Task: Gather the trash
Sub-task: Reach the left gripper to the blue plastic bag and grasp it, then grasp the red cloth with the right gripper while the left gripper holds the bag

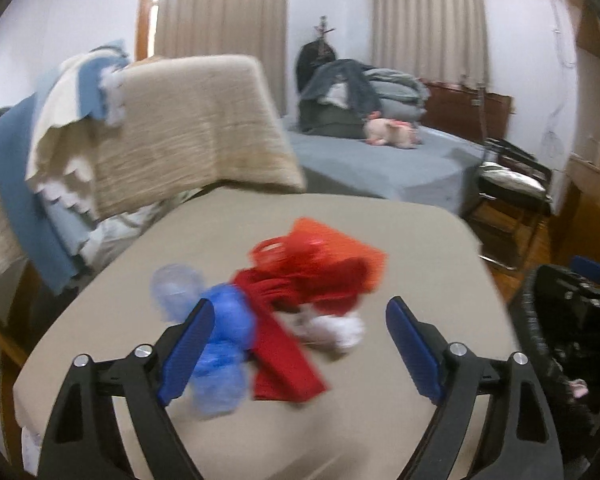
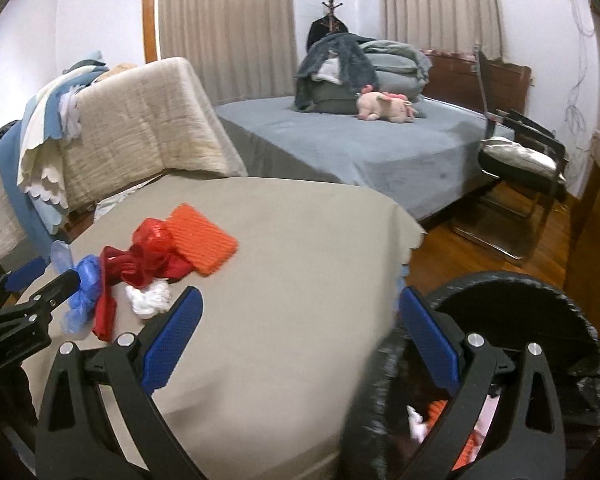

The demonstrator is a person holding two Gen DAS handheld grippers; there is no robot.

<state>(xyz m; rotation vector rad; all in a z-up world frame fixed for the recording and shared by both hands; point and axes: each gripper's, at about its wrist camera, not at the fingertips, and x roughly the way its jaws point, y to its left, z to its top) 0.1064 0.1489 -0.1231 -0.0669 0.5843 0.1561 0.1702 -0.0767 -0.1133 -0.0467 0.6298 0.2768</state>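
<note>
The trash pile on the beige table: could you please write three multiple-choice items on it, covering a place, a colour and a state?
1. Where is the black-lined trash bin?
A. beside the table's right edge
B. on the bed
C. under the chair

2. What colour is the ridged flat sponge-like pad?
A. green
B. orange
C. black

3. How are the left tongs?
A. shut on the crumpled white tissue
B. shut on the crumpled blue plastic bag
C. open, holding nothing

Answers: 1 A, the bin stands past the beige table edge, under the right tongs. 2 B, plainly orange. 3 C, both fingers stand wide apart above the pile.
</note>
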